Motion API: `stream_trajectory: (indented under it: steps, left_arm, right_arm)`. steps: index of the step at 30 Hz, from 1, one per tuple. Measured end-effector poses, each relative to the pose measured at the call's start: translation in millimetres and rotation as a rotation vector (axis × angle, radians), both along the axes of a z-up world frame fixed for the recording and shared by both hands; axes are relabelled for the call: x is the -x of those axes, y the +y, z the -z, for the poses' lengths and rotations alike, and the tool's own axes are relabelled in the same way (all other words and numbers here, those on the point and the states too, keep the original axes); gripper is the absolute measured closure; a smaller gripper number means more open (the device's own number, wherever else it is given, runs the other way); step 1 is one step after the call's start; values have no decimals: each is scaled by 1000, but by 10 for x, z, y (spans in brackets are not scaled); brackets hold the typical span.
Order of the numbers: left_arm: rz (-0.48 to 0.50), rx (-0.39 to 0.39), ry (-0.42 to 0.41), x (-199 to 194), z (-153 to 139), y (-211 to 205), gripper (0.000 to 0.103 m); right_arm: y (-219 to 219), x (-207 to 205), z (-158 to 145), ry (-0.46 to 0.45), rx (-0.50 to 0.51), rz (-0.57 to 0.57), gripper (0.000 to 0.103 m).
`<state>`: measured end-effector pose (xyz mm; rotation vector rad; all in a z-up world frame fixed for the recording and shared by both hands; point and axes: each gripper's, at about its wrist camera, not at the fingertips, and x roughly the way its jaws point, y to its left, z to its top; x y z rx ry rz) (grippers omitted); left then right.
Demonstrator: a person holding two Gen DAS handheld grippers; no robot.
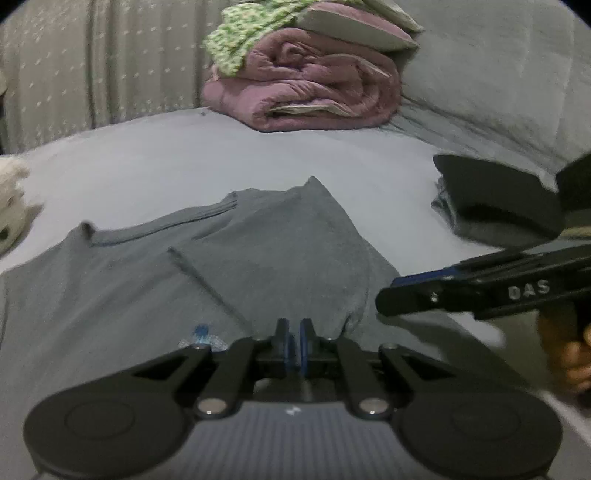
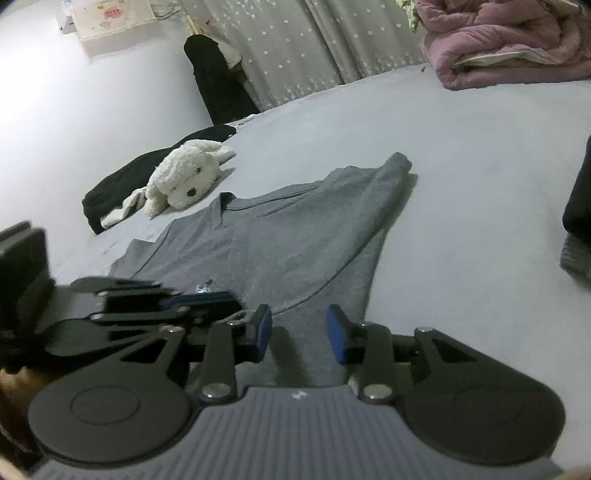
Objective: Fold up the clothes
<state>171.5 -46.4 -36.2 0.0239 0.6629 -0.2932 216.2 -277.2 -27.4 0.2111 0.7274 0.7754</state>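
Two grippers: both low over the near hem of the grey shirt [image 2: 295,236], side by side.
Black garment [image 2: 122,177]: far left of the shirt, crumpled on the pale bed sheet [image 2: 461,177].
White plush dog [image 2: 184,173]: left of the shirt's collar, lying partly on the black garment, apart from the shirt.
Grey shirt: spread on the sheet in the middle, partly folded, collar towards the left, one fold running to a point at the far end; small blue mark near the hem.
Left gripper [image 1: 294,343]: over the shirt's near edge, blue pads pressed together; whether any cloth is pinched between them cannot be told.
Right gripper [image 2: 301,332]: right of the left one, at the shirt's near right edge, blue pads apart, grey cloth showing in the gap, pads not pressing it.
Mauve quilt [image 1: 306,92]: beyond the shirt, rolled at the far side of the bed, green-patterned cloth [image 1: 243,33] on top.
Dark folded pile [image 1: 495,199]: right of the shirt, well apart from it.
Starred curtain [image 2: 295,48]: behind the bed, beyond the shirt.
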Motion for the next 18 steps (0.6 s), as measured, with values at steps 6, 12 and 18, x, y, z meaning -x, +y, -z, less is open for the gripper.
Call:
stream_trajectory:
  steps: [6, 12, 18]
  left_arm:
    - [-96, -49, 25, 277, -196, 360, 76]
    - [-289, -116, 77, 621, -342, 979, 57]
    - [-531, -103, 97, 856, -447, 1812, 41]
  right_arm:
    - [-38, -29, -15, 19, -56, 20, 62]
    - [93, 24, -113, 7, -80, -13, 61]
    - [214, 74, -174, 16, -53, -11, 60]
